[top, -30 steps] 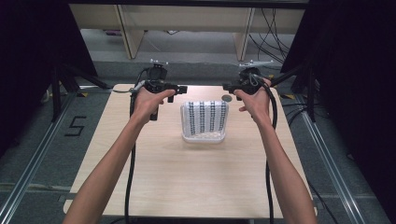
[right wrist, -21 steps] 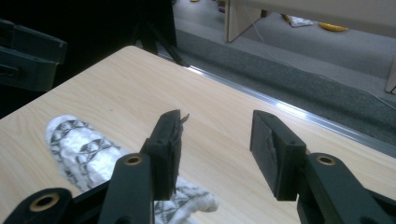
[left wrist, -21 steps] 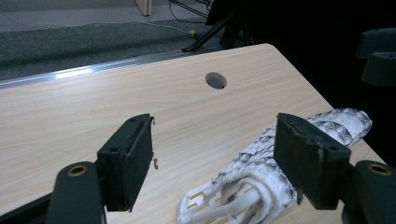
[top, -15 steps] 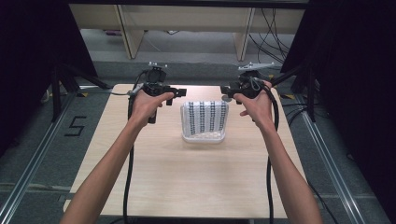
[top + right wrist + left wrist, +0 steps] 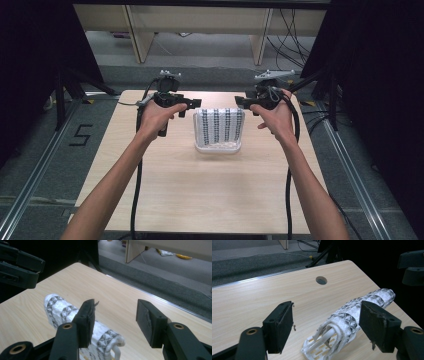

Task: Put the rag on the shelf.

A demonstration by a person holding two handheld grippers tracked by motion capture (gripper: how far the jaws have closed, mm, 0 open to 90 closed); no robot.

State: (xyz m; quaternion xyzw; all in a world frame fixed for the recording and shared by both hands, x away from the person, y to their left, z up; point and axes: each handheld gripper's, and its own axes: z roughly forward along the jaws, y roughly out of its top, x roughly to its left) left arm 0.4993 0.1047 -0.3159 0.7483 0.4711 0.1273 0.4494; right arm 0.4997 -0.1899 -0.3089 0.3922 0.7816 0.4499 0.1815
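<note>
A white cloth with black patterned bands (image 5: 219, 125) lies draped over a white slotted rack (image 5: 217, 148) at the table's middle. In the left gripper view the cloth (image 5: 359, 306) and rack (image 5: 317, 348) lie below and beyond the jaws. My left gripper (image 5: 197, 103) hovers open by the cloth's far left corner, nothing between its pads (image 5: 327, 306). My right gripper (image 5: 239, 101) hovers by the far right corner; its jaws have just been opening and are empty (image 5: 116, 305), with the cloth (image 5: 60, 308) below to the left.
The wooden table (image 5: 200, 200) has a round cable hole (image 5: 321, 280) near its far edge. Cables trail from both grippers toward the front edge. Black stands and curtains flank the table. A "5" mark (image 5: 80, 135) is on the floor at left.
The right gripper has shifted left toward the cloth's far end, its jaws a bit wider apart. The left gripper has stayed nearly in place.
</note>
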